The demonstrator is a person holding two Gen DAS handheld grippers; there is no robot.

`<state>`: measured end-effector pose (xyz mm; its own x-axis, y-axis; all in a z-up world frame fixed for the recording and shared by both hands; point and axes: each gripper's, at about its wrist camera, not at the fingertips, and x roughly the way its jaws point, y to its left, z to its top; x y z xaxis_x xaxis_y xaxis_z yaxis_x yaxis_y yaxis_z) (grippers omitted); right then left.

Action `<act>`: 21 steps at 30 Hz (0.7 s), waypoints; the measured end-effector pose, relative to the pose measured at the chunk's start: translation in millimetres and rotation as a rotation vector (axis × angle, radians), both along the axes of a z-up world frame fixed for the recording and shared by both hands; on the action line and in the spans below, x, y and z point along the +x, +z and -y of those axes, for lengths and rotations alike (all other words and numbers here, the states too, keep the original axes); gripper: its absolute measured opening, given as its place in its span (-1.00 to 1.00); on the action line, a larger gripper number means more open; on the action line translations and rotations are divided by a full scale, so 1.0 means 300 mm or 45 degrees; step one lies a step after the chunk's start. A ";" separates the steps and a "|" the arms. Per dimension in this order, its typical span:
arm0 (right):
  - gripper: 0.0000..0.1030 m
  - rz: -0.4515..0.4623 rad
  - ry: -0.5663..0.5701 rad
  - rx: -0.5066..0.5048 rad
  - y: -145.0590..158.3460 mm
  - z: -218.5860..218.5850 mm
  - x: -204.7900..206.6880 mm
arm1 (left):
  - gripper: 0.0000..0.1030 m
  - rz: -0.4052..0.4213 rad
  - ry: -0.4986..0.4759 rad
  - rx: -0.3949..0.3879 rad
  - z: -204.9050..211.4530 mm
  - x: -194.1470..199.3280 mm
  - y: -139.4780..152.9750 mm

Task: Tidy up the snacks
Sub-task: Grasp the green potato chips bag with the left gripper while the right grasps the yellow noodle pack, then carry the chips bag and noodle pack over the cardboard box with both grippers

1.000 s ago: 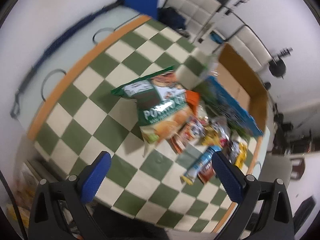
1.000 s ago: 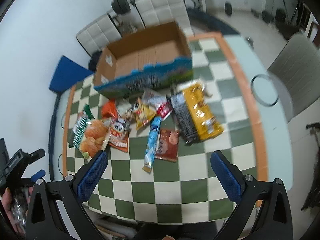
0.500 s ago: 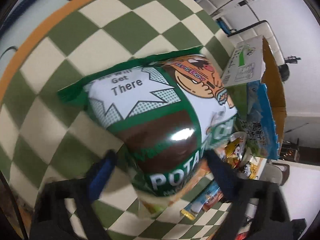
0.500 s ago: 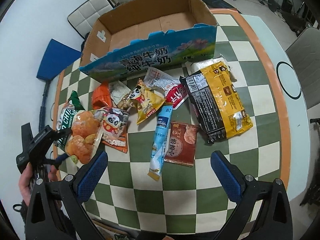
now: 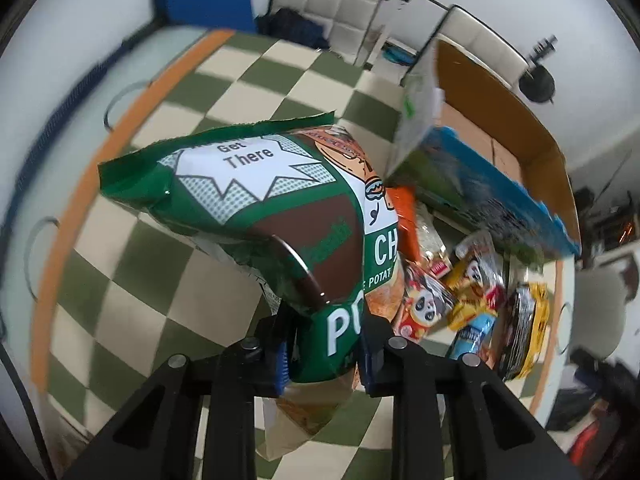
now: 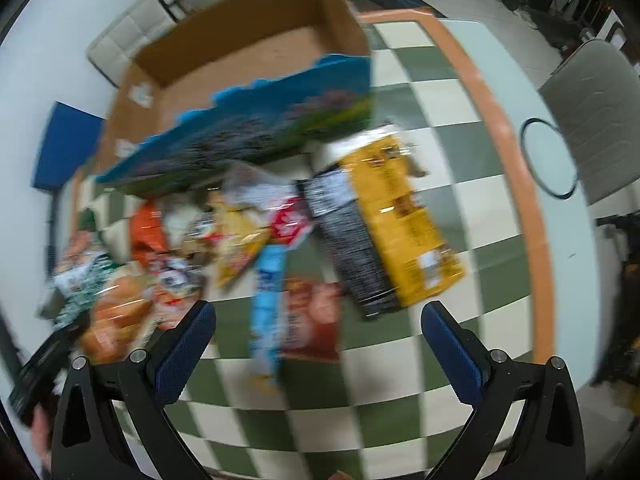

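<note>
left wrist: chip bag (image 5: 280,216) before box (image 5: 492,200)

The puffy foil potato chip bag (image 5: 280,216) is dark green with a brown band, a white starburst panel with a dotted grey border and white lettering, while the table's checked cloth (image 5: 192,292) alternates olive-green and cream squares inside an orange rim along the edge. The open cardboard box (image 6: 256,60) is plain brown inside, with a blue and green printed front wall (image 6: 256,128). The large flat snack packet (image 6: 384,224) near it is yellow with a black side, the slim stick pack (image 6: 268,280) light blue, and both grippers' pads (image 6: 452,344) dark blue on black frames.
</note>
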<state>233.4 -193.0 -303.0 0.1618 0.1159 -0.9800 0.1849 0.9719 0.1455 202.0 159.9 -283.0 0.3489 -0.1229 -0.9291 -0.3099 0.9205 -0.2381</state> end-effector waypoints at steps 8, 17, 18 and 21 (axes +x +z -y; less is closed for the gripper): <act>1.00 -0.173 0.177 -0.007 -0.192 0.142 0.169 | -0.58 -0.009 -0.098 0.119 0.194 -0.038 0.116; 1.00 -0.222 0.097 0.312 -0.323 0.412 0.292 | -0.59 -0.028 -0.159 0.205 0.427 -0.020 0.202; 1.00 -0.244 0.094 0.362 -0.351 0.432 0.298 | -0.60 -0.031 -0.161 0.207 0.439 -0.017 0.208; 1.00 -0.307 0.100 0.486 -0.422 0.462 0.305 | -0.60 -0.041 -0.173 0.231 0.484 -0.008 0.217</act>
